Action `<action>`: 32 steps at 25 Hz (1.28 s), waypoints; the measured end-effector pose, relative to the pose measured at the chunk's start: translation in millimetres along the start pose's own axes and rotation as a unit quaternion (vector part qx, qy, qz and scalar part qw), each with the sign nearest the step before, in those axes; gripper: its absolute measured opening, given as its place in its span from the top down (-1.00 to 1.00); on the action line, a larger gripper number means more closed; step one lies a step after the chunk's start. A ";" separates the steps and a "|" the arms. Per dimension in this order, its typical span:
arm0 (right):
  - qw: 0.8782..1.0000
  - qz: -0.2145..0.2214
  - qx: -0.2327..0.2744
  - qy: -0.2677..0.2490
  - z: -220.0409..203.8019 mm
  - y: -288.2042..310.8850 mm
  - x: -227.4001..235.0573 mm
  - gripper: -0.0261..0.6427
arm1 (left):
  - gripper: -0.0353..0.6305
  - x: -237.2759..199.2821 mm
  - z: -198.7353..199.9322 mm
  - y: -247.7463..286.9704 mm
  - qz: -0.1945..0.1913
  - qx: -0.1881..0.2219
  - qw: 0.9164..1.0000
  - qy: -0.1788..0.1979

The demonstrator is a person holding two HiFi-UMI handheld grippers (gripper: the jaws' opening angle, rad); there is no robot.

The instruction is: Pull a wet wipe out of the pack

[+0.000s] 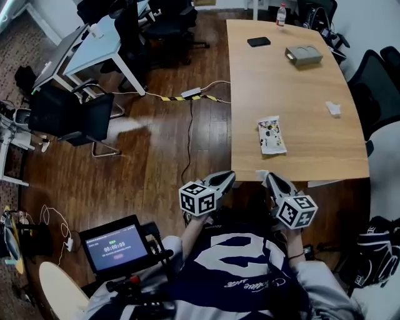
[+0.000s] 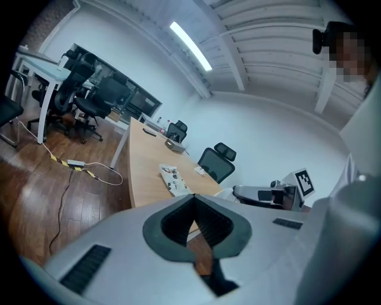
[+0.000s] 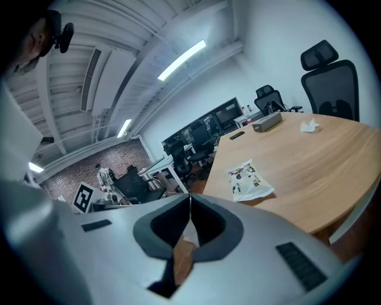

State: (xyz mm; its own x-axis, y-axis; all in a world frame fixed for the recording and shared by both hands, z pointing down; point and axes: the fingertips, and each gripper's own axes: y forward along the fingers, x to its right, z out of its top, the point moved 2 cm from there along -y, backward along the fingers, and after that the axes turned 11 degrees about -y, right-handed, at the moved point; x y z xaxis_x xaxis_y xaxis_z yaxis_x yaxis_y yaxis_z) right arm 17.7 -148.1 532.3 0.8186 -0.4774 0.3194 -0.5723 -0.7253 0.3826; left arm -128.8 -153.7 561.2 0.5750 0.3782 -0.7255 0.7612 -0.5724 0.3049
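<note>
Lying beyond left gripper and right gripper is the pack.

At the far end of the wooden table, a grey box, a black phone left of it, a bottle at the far edge; on the plank floor, a white power strip with cable, a black chair, a lit timer screen nearest

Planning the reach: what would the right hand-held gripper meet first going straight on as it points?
Probably the near edge of the table, by its corner, though depth is unclear. The right hand-held gripper aims left of the wet wipe pack.
</note>
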 end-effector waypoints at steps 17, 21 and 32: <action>0.998 -0.048 0.048 0.011 -12.3 -111.0 -13.1 0.91 | 0.89 79.6 -43.7 -21.4 -0.032 0.010 0.999 0.012; 0.998 -0.043 0.044 0.017 -31.6 -152.8 -11.1 0.91 | 0.89 110.8 -69.7 -26.2 -0.027 0.025 0.999 0.007; 0.999 -0.015 0.027 0.025 -96.0 -258.4 -5.1 0.91 | 0.89 183.5 -186.2 -31.7 -0.006 0.020 1.000 -0.014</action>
State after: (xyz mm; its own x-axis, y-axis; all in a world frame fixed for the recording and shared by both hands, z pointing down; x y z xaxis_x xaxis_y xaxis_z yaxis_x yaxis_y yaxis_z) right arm 156.7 89.4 515.0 0.8310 -0.4310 0.3516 -0.5431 -0.7651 0.3459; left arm 8.5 69.3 533.3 0.5575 0.3649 -0.7457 0.7549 -0.5965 0.2726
